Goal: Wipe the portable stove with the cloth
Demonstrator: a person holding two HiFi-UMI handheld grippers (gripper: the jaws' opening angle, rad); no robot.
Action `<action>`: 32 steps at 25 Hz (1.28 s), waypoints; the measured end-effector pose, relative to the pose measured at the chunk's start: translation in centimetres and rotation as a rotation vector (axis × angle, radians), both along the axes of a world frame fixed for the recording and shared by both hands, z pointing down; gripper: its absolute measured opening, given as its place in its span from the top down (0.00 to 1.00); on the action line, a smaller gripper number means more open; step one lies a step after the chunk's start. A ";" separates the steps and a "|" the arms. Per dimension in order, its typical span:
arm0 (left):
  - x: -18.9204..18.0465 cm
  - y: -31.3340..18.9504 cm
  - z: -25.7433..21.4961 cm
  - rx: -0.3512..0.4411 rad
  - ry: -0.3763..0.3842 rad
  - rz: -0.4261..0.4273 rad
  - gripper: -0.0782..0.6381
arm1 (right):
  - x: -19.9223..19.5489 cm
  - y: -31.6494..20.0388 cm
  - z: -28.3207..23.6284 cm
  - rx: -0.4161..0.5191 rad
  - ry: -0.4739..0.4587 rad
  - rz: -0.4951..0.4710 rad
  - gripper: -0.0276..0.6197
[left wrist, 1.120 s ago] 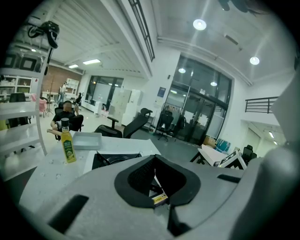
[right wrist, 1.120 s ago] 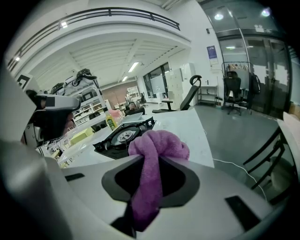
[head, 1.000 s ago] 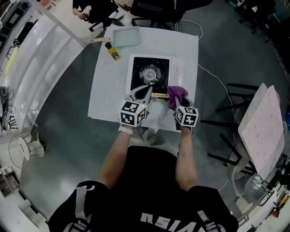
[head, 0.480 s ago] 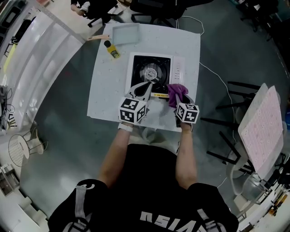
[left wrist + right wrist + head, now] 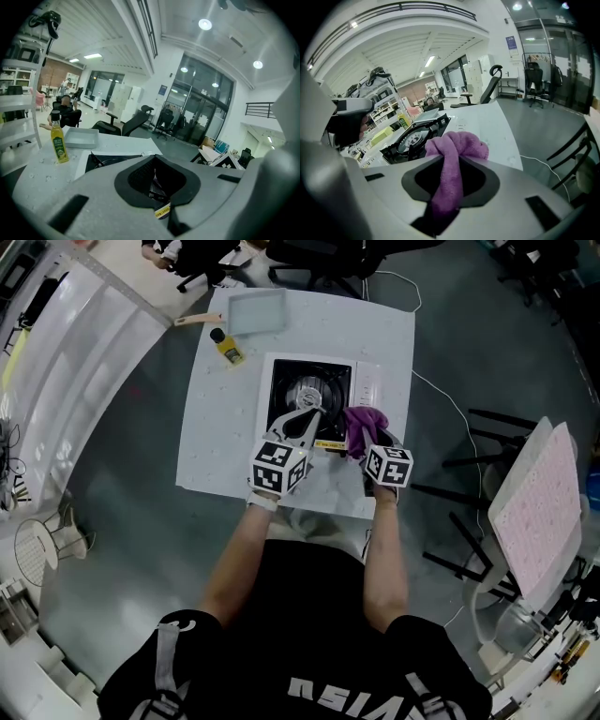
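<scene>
We see the right gripper [image 5: 371, 444] pinching the purple cloth [image 5: 362, 423] – a strip of it runs between the jaws. The bunched end sits past the tips, over the near right corner of the stove [image 5: 309, 390]. The left gripper [image 5: 309, 416] has its jaws pressed together on nothing, its tips over the stove's near side, by the burner. The stove rests on a white table [image 5: 216, 427] – a bottle [image 5: 226, 346] and a tray [image 5: 258, 312] stand beyond it, to the left.

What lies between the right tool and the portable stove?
The purple cloth, gripped by the right tool; the right gripper view shows it.
</scene>
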State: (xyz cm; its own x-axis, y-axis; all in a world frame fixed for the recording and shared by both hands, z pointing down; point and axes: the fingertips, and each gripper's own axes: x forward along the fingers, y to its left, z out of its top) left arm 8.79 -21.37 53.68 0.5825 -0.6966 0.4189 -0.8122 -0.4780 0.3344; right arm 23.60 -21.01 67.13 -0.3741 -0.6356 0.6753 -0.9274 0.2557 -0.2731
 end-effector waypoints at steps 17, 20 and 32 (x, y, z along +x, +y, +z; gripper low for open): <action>0.3 -1.6 2.0 -0.035 0.022 0.009 0.88 | -0.1 -4.2 0.0 0.018 0.013 -0.012 0.82; 0.4 -1.9 2.2 -0.037 0.024 0.013 0.88 | -0.1 -4.7 0.1 0.017 0.016 -0.018 0.82; 1.0 -2.5 3.2 -0.045 0.034 0.038 0.88 | -0.1 -6.1 0.3 -0.007 0.034 -0.006 0.82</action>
State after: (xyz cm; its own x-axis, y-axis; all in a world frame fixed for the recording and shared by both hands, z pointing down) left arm 9.76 -23.87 56.91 0.6226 -0.6545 0.4290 -0.7816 -0.4924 0.3829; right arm 23.54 -27.14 67.39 -0.3542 -0.6290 0.6920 -0.9348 0.2592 -0.2429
